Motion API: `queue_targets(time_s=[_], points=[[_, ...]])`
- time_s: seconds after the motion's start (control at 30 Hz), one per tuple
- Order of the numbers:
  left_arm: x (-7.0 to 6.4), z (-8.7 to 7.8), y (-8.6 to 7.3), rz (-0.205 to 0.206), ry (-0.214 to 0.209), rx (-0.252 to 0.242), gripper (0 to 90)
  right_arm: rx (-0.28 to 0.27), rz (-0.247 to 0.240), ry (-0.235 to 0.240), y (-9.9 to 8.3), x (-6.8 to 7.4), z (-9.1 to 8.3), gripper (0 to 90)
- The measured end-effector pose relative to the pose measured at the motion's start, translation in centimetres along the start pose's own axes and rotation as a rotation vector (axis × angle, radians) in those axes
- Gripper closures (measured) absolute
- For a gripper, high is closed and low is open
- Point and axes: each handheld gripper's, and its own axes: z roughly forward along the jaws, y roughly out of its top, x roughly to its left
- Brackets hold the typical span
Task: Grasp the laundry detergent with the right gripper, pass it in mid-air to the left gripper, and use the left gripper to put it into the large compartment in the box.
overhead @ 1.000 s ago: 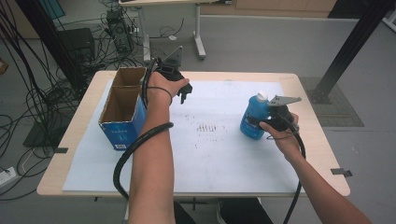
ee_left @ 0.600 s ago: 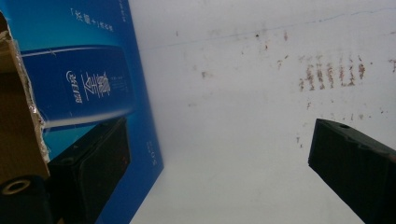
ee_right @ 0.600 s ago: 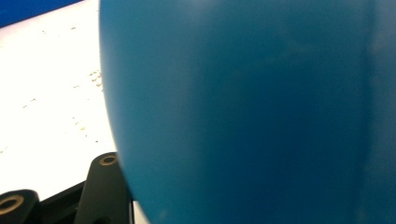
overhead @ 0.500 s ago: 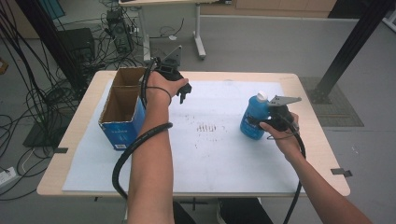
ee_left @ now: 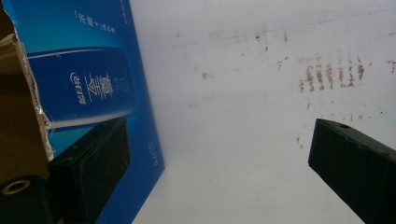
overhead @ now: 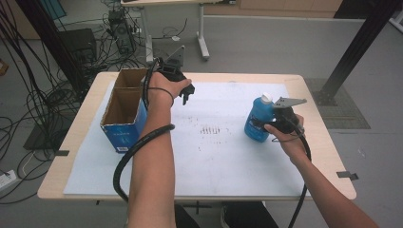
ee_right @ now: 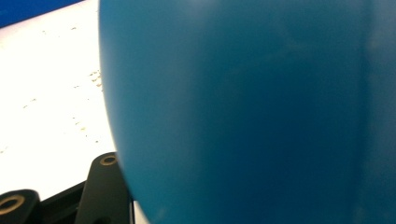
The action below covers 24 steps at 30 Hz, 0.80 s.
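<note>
A blue plastic bottle (overhead: pixel 258 116) with a white cap stands upright on the right half of the white sheet (overhead: pixel 223 156). My right gripper (overhead: pixel 263 126) is shut on its lower body from the right. In the right gripper view the bottle (ee_right: pixel 252 112) sits very close, with one black jaw beside it at the lower left. My left gripper (overhead: pixel 184 95) hovers just right of the open blue cardboard box (overhead: pixel 124 111), near the table's far edge. In the left gripper view its jaws stand wide apart with nothing between them (ee_left: pixel 217 140), and the box wall (ee_left: pixel 88 79) is at the left.
Brown smudges (overhead: pixel 214 129) mark the middle of the sheet. The wooden table (overhead: pixel 328 142) shows bare at its edges. Cables and equipment (overhead: pixel 114 28) lie on the floor behind and to the left, and a black post (overhead: pixel 356 47) rises at the back right.
</note>
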Motion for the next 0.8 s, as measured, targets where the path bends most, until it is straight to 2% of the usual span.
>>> queue_targets(time_s=[0.8], points=[[0.02, -0.66, -0.23, -0.002, 0.01, -0.004, 6.2, 0.0, 0.008, 0.012, -0.04, -0.12, -0.06, 42.8]])
